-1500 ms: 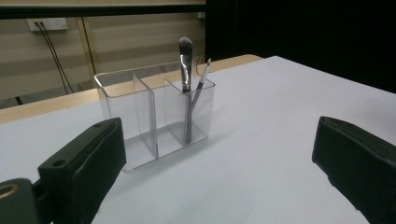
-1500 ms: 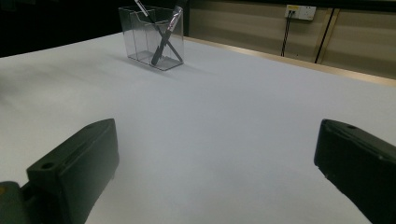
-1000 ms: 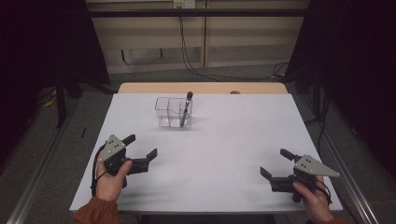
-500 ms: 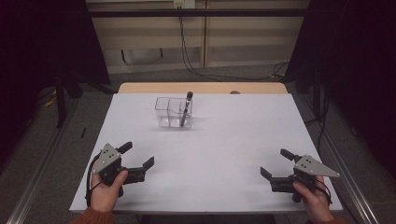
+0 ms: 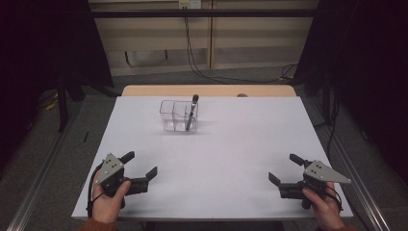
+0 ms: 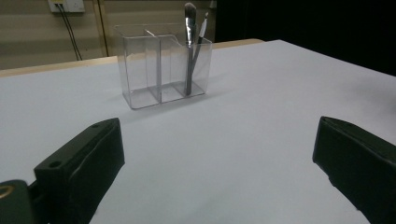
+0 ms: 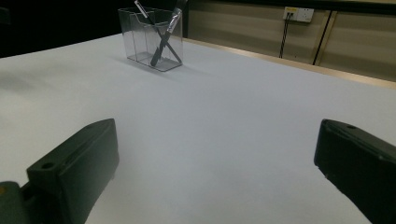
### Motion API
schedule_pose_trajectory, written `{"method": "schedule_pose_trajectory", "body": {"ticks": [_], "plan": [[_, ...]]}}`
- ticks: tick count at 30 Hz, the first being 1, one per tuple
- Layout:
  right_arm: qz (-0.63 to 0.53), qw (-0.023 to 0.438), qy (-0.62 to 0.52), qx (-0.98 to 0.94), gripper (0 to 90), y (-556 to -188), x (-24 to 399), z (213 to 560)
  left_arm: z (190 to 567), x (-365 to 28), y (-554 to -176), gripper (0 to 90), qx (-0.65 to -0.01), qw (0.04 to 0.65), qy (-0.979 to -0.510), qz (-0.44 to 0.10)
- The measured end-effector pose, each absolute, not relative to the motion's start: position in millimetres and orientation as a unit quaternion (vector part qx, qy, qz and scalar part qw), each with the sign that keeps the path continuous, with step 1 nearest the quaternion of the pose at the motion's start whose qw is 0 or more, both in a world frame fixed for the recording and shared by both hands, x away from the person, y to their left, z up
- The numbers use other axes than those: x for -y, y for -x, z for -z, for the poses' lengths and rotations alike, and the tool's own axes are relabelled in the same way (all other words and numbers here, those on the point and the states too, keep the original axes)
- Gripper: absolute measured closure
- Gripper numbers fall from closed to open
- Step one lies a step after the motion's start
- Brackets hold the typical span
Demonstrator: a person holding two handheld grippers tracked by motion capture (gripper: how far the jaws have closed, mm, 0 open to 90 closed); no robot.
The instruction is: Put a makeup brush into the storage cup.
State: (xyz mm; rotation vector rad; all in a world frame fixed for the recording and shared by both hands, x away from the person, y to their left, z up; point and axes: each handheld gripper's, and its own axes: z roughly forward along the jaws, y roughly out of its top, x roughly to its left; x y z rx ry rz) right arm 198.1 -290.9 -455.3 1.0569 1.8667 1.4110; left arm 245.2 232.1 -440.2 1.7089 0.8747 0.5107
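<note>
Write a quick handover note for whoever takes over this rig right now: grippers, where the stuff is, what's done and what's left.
Left gripper: open, holding nothing, low over the near left of the white table.
Right gripper: open, holding nothing, low over the near right.
Clear organizer: upright near the far edge, left of centre, far from both grippers.
Brushes: a large makeup brush and a thin brush stand tilted and crossed in the organizer's right-end compartment; the other compartments look empty.
Done: both brushes are in the organizer, nothing loose on the table.
Left: probably nothing to stow; if the brushes must come out, neither gripper has reached for them yet.
</note>
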Motion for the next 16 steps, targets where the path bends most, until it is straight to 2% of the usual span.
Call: {"method": "schedule_pose_trajectory", "body": {"ticks": [16], "plan": [[-0.526,0.284,-0.393,-0.699,0.0,-198.9,290.3,455.4,439.4,-237.9,-241.8,2.1,-0.368,0.547,-0.719,-0.219]]}}
